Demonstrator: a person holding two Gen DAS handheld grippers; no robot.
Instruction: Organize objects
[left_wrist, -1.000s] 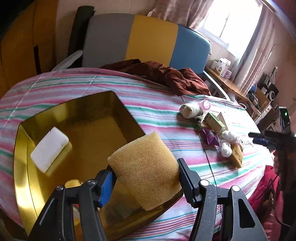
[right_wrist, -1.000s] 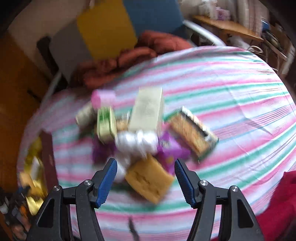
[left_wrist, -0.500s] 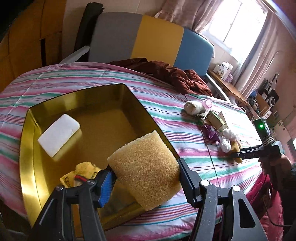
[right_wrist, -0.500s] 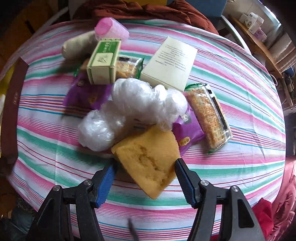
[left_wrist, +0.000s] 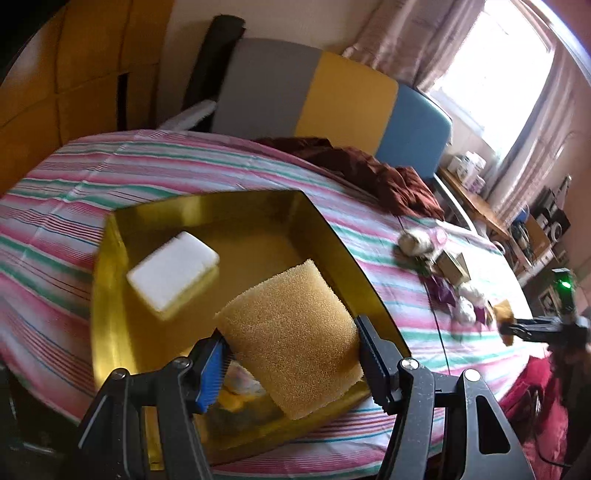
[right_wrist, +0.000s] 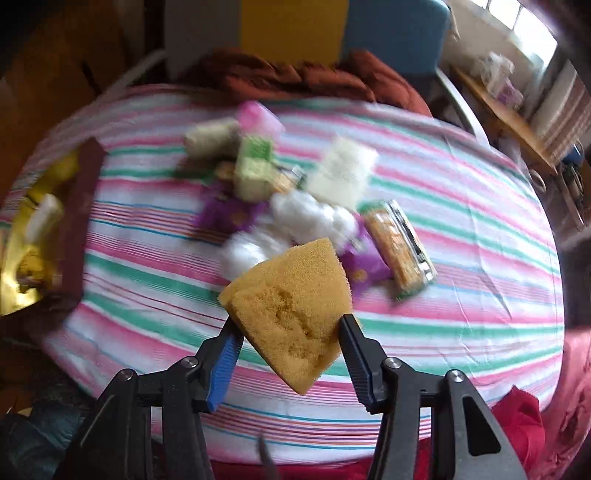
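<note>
Sponges both gripped, one per gripper.
Left gripper clamped a square sponge over the gold tray, near a white block; right gripper, jaws just closing, pinched a wedge sponge above the striped cloth, w/ clutter just beyond.

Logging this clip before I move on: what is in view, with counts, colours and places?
sponge: 1, tan, held over tray
torn sponge: 1, tan, held above bedspread
tray: 1, gold, on bedspread
white block: 1, white, in tray
bedspread: 1, pink-green striped
pile of packets: several, mixed, mid-bedspread
dark red cloth: 1, far edge
left gripper: jaws shut on sponge
right gripper: jaws just closing, gripping torn sponge
</note>
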